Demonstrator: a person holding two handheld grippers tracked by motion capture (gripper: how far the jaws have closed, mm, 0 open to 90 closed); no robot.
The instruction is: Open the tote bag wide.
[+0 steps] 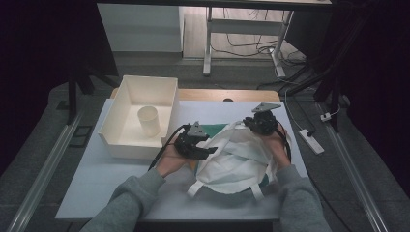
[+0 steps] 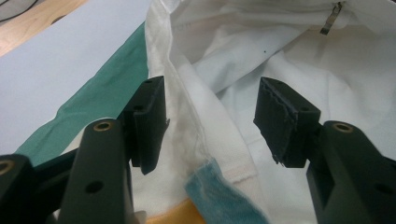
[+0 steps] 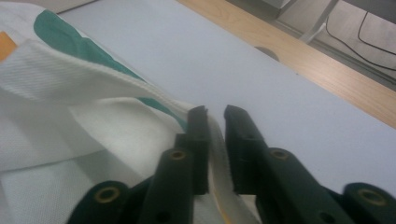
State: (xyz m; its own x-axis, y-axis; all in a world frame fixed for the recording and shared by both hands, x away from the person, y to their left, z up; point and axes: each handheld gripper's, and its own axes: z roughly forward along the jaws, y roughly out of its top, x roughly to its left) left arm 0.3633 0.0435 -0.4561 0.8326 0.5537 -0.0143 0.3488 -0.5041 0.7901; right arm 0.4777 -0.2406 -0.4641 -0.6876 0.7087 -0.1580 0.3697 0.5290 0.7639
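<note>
While the bag [image 1: 237,159] lies mouth-away — straps near — right hand-held gripper [image 3: 215,114] pinches its rim; left [image 2: 210,116] gapes.

Woven white cloth bag [image 1: 235,159] on smooth matt table [image 1: 96,183].

No lettering, label, brand or number can be read anywhere: the white cloth bag [image 1: 235,157], bin [image 1: 140,113], cup [image 1: 149,121] and tabletop [image 1: 104,179] are all unmarked.

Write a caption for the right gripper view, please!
Right tongs pinch the white cloth bag's rim above the pale table.
</note>
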